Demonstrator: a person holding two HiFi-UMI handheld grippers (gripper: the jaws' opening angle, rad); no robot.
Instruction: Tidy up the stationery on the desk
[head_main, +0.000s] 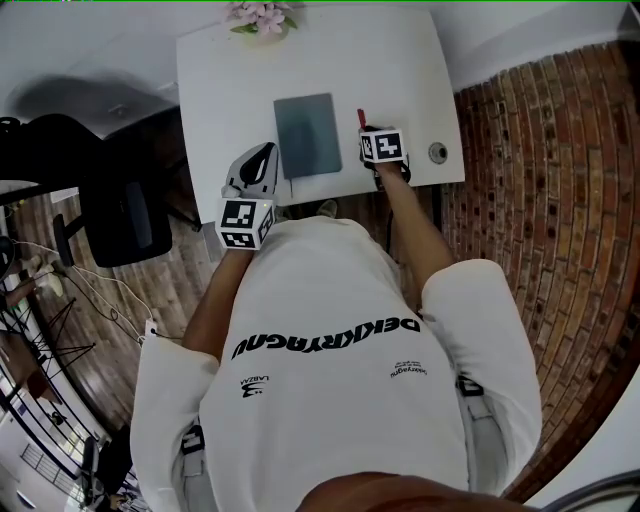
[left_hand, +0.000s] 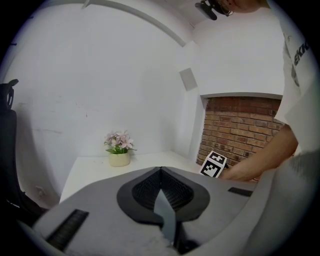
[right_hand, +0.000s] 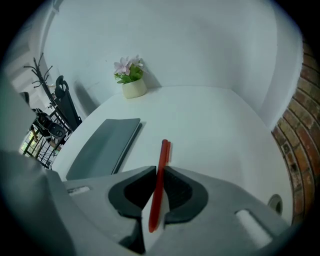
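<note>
Right gripper (right_hand: 160, 171) gripping pen (right_hand: 163, 152), left gripper (left_hand: 161, 172) closed

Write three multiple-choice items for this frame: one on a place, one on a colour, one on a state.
1. Where does the small pot of pink flowers stand?
A) at the white desk's far edge
B) on a shelf
C) on the floor
2. What colour is the slim pen between the right gripper's jaws?
A) blue
B) red
C) green
3. How is the left gripper?
A) shut on the pen
B) wide open
C) shut and empty
1 A: it stands by the wall.
2 B: its shaft shows red.
3 C: its jaws meet with nothing between.
</note>
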